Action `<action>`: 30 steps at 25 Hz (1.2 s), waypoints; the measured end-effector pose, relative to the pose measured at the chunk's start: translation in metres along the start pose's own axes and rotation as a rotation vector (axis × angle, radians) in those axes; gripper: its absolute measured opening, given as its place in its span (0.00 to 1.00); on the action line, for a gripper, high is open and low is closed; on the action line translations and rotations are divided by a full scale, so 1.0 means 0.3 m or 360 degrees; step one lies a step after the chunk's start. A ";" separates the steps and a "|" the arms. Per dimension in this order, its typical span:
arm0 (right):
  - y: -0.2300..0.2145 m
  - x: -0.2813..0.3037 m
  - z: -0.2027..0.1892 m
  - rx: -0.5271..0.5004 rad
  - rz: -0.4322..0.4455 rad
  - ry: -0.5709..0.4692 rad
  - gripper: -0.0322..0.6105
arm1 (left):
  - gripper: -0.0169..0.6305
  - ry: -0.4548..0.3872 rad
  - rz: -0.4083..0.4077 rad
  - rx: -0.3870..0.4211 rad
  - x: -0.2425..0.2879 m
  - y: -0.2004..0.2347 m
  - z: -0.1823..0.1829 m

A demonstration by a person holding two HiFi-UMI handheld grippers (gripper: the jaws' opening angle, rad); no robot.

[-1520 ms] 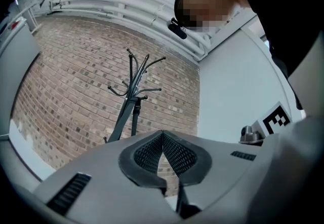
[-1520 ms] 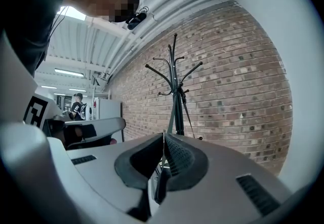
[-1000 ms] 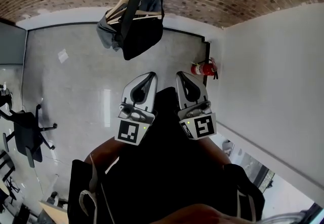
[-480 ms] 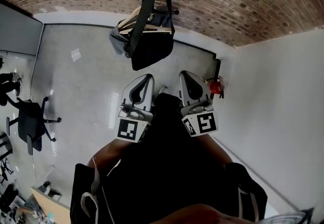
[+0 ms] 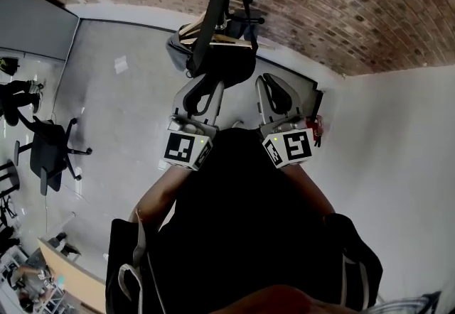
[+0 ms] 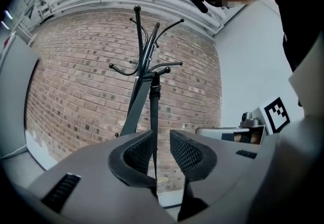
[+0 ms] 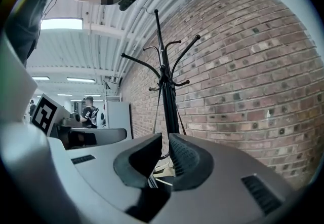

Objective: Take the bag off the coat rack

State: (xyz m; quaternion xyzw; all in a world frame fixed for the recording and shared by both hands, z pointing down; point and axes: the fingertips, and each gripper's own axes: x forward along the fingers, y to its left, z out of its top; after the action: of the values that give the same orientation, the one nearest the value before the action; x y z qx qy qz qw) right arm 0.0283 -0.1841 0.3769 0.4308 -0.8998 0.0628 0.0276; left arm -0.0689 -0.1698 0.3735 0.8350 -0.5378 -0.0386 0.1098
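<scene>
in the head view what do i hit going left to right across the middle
office chair → left gripper, jaws just been opening, bag strap seen through the gap but not gripped → right gripper → red fire extinguisher

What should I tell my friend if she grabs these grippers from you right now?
Left gripper: jaws have just been opening and stand apart. The bag's strap shows in the gap, but it is not pinched.
Right gripper: jaws a sliver apart, nothing held.
Bag: hanging on the coat rack by the brick wall, just ahead of both grippers.
Done: the grippers are lined up at the rack.
Left: probably close on the strap, lift it off its hook and carry the bag clear.
</scene>
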 end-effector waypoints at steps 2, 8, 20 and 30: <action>-0.030 0.012 0.001 -0.0006 -0.0004 0.0003 0.16 | 0.19 0.0002 0.0008 0.0030 0.024 0.000 -0.002; -0.081 0.095 0.009 -0.0067 -0.0011 0.0020 0.19 | 0.19 -0.0089 0.0159 0.0153 0.078 0.072 0.027; -0.152 0.216 -0.031 -0.0142 -0.0092 0.0030 0.19 | 0.19 -0.0105 0.0433 0.0173 0.141 0.182 -0.020; -0.188 0.321 -0.027 -0.0171 -0.0076 0.0037 0.19 | 0.19 -0.0096 0.0453 0.0127 0.225 0.196 -0.037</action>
State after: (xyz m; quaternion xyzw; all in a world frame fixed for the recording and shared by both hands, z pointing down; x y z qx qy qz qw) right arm 0.0117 -0.2924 0.3999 0.4494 -0.8909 0.0188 0.0628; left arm -0.0910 -0.2527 0.4009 0.7525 -0.6548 -0.0263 0.0647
